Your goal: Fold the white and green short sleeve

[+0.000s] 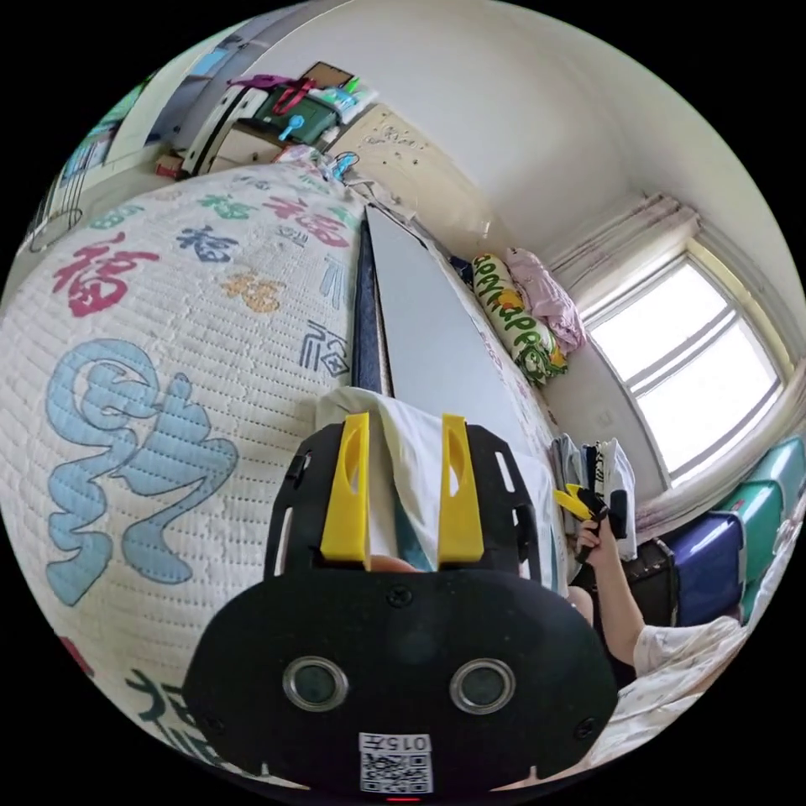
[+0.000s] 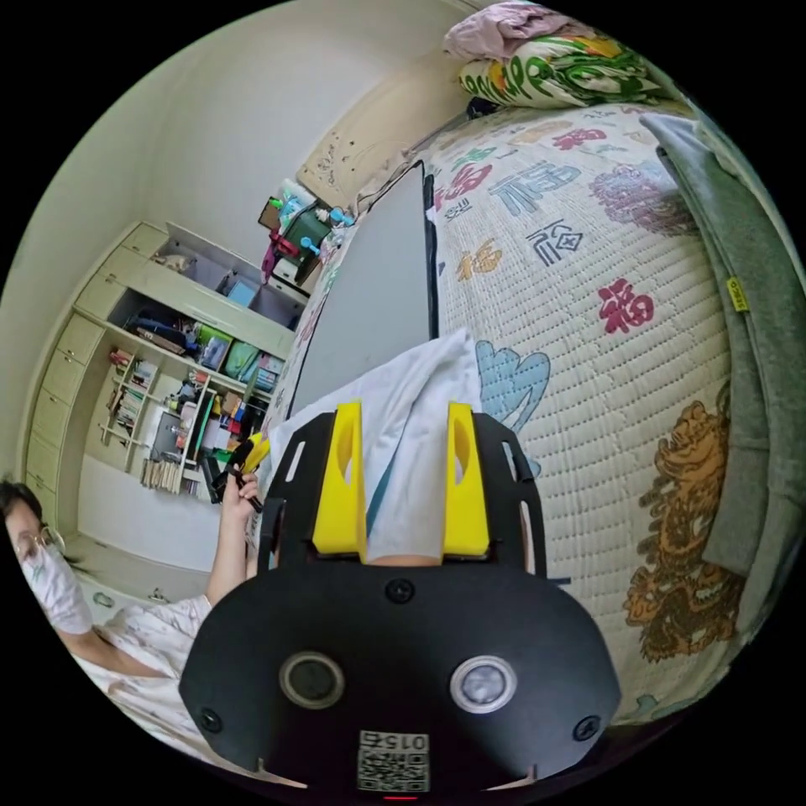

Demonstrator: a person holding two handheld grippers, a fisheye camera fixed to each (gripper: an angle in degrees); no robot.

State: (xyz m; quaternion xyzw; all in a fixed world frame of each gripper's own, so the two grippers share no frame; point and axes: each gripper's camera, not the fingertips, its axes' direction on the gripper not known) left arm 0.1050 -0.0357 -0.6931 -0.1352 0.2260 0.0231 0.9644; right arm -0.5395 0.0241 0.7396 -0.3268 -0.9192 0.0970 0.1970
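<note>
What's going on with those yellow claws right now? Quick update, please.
Left tool, right tool: white cloth between jaws, grip unconfirmed. Shirt draped on quilt. Grey board beneath.

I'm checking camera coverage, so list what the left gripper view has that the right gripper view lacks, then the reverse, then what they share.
Left gripper view: a bright window and blue and green storage bins. Right gripper view: open shelves packed with things, and a grey garment along the quilt's edge. Shared: the patterned quilt, the grey board, the green-printed pillow, and white cloth lying between each view's own yellow jaws.
</note>
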